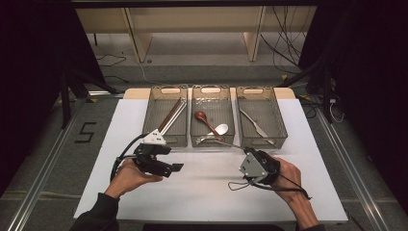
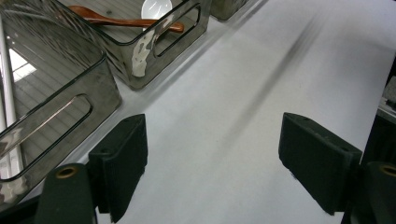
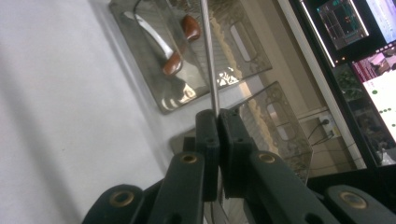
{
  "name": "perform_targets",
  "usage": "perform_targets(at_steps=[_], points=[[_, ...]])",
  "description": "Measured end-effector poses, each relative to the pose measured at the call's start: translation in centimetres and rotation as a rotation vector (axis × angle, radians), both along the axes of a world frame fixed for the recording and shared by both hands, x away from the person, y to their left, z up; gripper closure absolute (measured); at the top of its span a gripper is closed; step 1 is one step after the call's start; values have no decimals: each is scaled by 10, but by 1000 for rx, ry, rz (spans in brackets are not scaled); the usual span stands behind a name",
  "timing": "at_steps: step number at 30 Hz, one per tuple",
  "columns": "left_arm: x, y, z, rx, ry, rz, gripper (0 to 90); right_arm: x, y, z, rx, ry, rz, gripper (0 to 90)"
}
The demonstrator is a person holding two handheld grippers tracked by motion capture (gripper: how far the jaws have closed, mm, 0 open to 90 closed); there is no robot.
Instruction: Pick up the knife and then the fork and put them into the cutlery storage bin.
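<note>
Right gripper [image 3: 218,122] pinching fork [image 3: 208,56], left gripper [image 2: 212,163] agape

A white table [image 1: 207,192] carries three clear bins [image 1: 212,120] side by side along its far edge.

chopsticks [image 1: 172,115] in left bin [image 1: 153,126] | spoons (two) [image 1: 206,121] in middle bin [image 1: 230,126] | knife [image 1: 255,125] in right bin [image 1: 281,126]

Bright overhead light on the white table [image 1: 207,187], dark surroundings, slight motion blur.
</note>
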State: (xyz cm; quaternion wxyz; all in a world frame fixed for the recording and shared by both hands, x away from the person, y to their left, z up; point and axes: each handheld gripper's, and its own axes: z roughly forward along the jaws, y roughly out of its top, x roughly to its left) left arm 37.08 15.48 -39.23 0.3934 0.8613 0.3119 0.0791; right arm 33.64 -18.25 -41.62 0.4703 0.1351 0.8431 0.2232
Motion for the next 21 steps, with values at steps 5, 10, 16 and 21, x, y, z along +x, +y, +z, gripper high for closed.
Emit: perform_targets(at_steps=[5, 10, 16, 21], points=[[-1, 5, -1, -13, -3, 26, 234, 11, -5, 7, 27, -2, -21, 878], [-1, 9, -3, -20, 2, 36, 232, 23, -10, 18, 48, 3, -51, 878], [-2, 14, -4, -35, 1, 51, 228, 42, -18, 30, 74, 6, -90, 878], [-5, 17, -4, -60, -10, 59, 226, 62, -27, 41, 142, 42, -134, 878]])
